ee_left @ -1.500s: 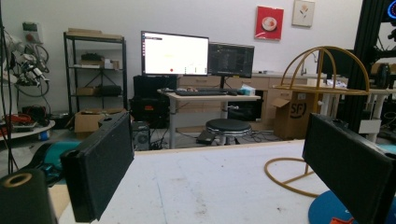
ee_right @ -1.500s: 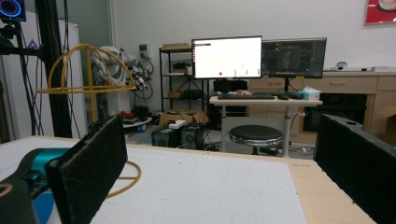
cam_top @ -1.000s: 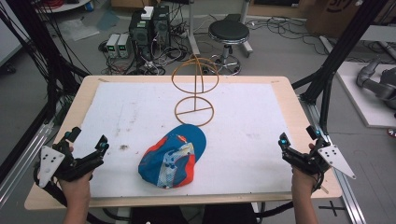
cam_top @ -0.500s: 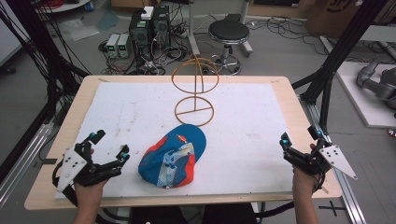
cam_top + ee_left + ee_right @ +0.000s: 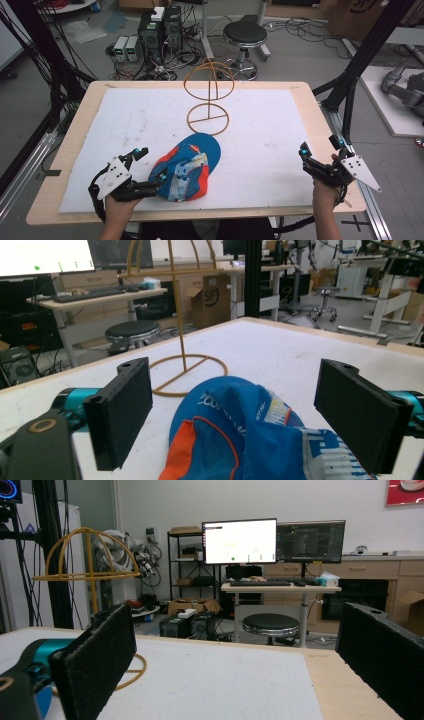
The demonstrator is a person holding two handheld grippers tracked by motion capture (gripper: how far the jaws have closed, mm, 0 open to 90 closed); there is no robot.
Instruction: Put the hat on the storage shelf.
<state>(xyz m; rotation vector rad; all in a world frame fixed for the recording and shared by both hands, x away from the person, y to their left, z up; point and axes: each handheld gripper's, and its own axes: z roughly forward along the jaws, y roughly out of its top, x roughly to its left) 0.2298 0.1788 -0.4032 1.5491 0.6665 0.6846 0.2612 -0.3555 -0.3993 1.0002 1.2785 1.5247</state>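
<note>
Near the front edge of the table (image 5: 310, 107), on its white mat, I see the blue and orange cap (image 5: 186, 167) lying just in front of the round base of the yellow wire stand (image 5: 208, 95).

On my left gripper (image 5: 145, 170) the jaws are spread wide, one to either side of the cap's near end. Through the left gripper view the cap (image 5: 240, 440) sits low between the two black pads (image 5: 122, 407), and I can see clear gaps on both sides, so nothing is pinched. From the high view the lower jaw tip looks very close to the cap's edge, but I cannot tell whether it touches. The stand (image 5: 182, 340) rises beyond the cap.

My right gripper (image 5: 312, 162) is at the table's right edge, well apart from the cap, its jaws also wide apart and holding nothing. In the right gripper view I see bare mat between its pads (image 5: 97, 665), with the stand (image 5: 90, 580) off to the left.
</note>
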